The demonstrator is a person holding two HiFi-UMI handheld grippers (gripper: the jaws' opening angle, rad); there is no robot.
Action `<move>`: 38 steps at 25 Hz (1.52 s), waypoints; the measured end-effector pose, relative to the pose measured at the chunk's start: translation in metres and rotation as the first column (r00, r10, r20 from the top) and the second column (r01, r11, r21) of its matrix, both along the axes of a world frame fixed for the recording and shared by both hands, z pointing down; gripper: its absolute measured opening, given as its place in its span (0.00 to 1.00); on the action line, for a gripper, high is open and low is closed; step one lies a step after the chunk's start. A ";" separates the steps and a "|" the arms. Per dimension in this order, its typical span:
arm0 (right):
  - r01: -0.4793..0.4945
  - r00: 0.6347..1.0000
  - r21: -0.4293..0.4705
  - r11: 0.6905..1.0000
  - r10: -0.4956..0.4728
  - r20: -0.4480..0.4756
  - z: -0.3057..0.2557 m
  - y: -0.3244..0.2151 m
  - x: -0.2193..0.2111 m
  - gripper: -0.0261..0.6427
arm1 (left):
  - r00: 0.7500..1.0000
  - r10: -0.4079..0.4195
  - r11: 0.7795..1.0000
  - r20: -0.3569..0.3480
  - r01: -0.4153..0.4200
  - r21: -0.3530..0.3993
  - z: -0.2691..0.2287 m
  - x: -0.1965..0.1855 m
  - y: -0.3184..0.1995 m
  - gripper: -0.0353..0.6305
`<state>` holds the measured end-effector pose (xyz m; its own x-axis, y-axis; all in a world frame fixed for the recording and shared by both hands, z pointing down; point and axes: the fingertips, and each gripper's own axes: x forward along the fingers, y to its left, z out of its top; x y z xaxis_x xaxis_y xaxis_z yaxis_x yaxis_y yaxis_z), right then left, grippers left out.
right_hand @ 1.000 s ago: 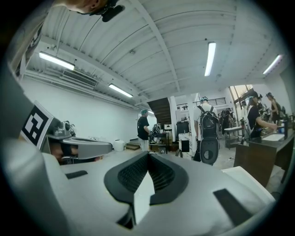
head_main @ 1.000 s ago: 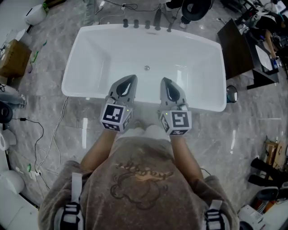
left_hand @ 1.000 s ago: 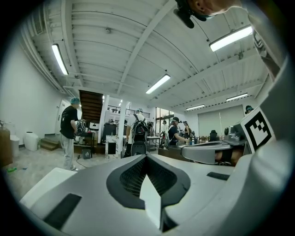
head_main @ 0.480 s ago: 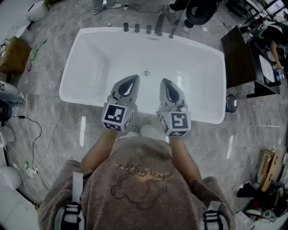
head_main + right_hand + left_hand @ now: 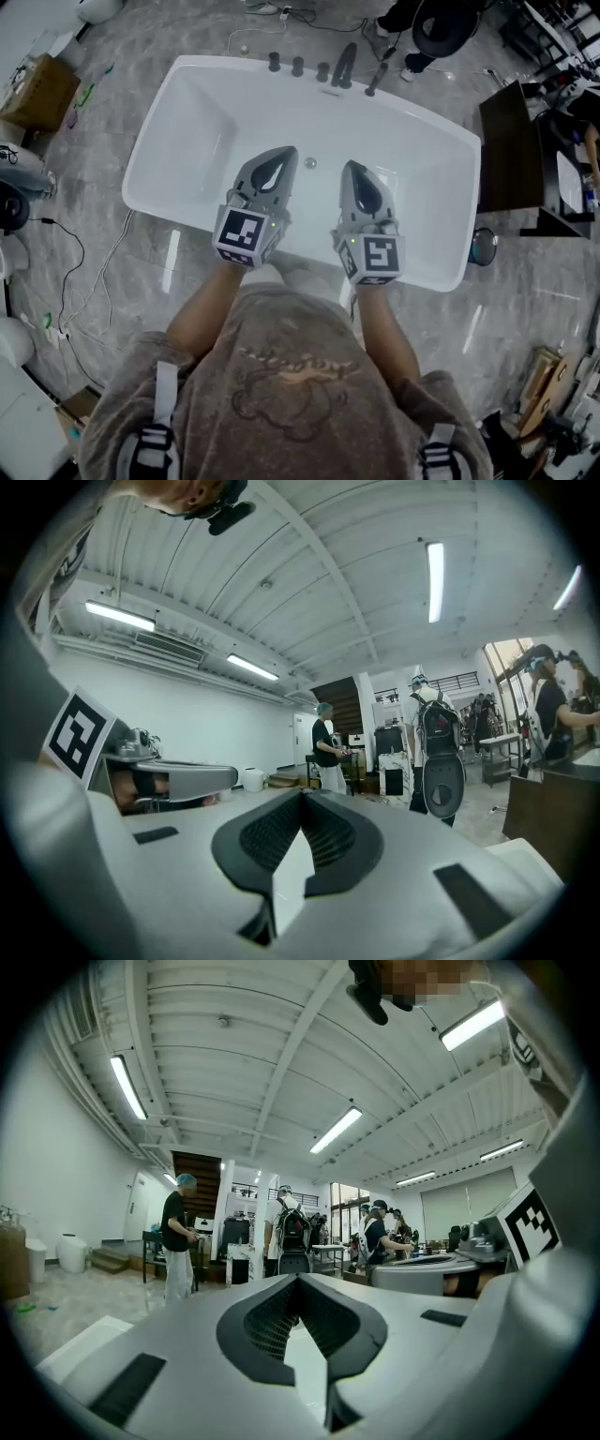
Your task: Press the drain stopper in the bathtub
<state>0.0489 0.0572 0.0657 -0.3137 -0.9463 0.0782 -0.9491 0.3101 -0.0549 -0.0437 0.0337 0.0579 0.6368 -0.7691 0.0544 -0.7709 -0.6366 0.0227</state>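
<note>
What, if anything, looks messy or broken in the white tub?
Nothing stands out. The bathtub looks whole and empty, its drain stopper sitting in the bottom. The left tool and right tool hang above it, both shut, holding nothing.

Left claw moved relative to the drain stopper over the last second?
Yes. Left claw went forward over the bathtub: its tip sat short of the drain stopper, now it is level with it, to its left.

we are in a big work hall, not a home. the bathtub (image 5: pixel 220 117) stands alone on a grey stone floor (image 5: pixel 525 281), with cables (image 5: pixel 112 262) and a cardboard box (image 5: pixel 37 80) near it. long lights (image 5: pixel 128 1087) run along the high white ceiling (image 5: pixel 234 1054), and people (image 5: pixel 176 1232) stand far back.
</note>
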 end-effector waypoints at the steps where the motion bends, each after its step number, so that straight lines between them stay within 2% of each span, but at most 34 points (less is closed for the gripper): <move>1: 0.003 1.000 0.001 1.000 -0.003 0.000 0.000 -0.005 0.000 0.04 | 1.000 -0.004 1.000 -0.003 0.004 0.003 -0.001 0.000 -0.005 0.05; 10: -0.011 1.000 -0.036 0.999 0.011 0.014 0.021 -0.039 -0.005 0.04 | 1.000 0.024 1.000 0.009 -0.024 -0.010 0.014 0.001 -0.041 0.05; 20: -0.010 0.999 -0.032 0.999 0.011 0.034 0.054 -0.100 -0.005 0.04 | 0.997 0.070 0.997 0.020 -0.069 -0.040 0.046 0.011 -0.104 0.06; 38: -0.030 0.999 -0.049 0.998 0.032 0.027 0.189 -0.181 0.007 0.04 | 0.999 0.045 0.995 0.009 -0.044 -0.088 0.191 0.017 -0.190 0.05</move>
